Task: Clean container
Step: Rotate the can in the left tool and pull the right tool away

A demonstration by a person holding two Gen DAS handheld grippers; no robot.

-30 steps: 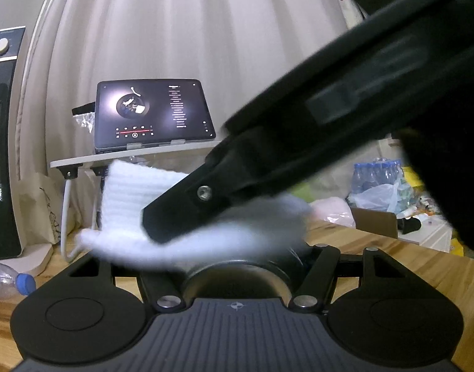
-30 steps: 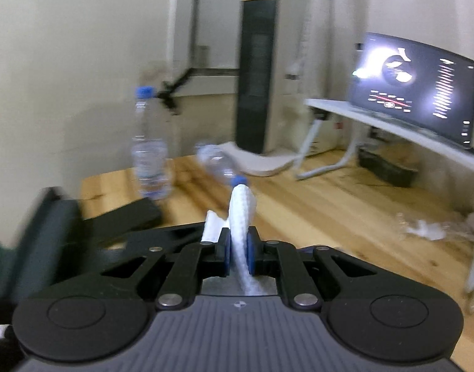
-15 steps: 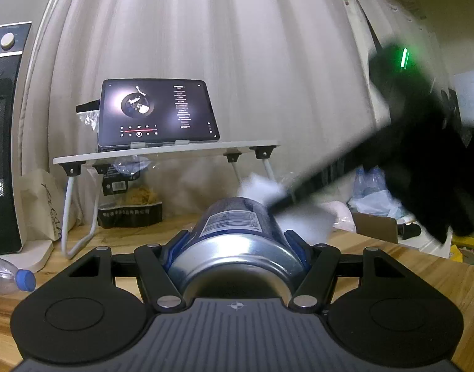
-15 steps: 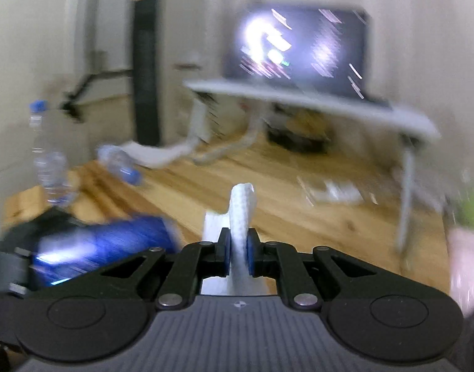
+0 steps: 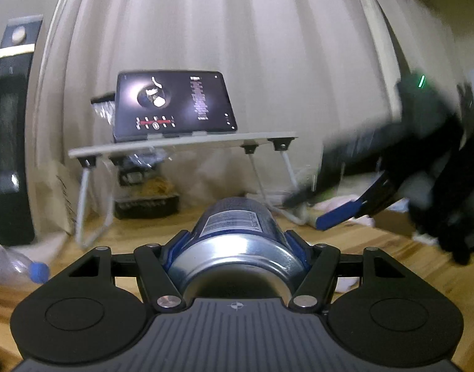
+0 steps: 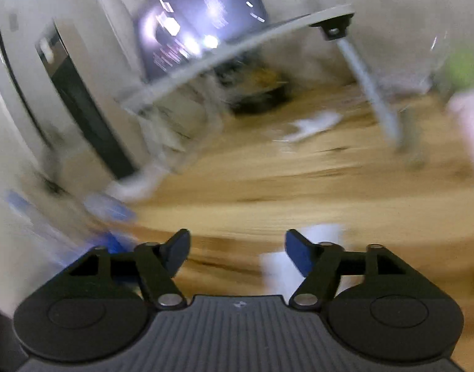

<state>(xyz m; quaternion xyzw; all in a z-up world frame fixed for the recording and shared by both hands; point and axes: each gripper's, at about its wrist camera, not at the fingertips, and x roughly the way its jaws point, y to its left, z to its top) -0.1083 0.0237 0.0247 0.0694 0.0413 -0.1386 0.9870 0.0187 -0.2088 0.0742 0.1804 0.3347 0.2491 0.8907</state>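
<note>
The jaws of the left gripper are clamped on the container, a blue can with a metal base, held roughly level above the tabletop with its base toward the camera. The jaws of the right gripper have just been opening and now stand released with nothing between them. A white cloth lies on the tabletop beside and below the right finger; the view is blurred, so contact cannot be confirmed. In the left wrist view the right gripper stands well to the right of the container and apart from it.

Step in hand, by judgement: the wiping pass appears finished and the cloth has been put down.

Next move, by judgement: set the container upright on a bare part of the tabletop, then release the left jaws. Keep clear of the water bottle lying at the left.
</note>
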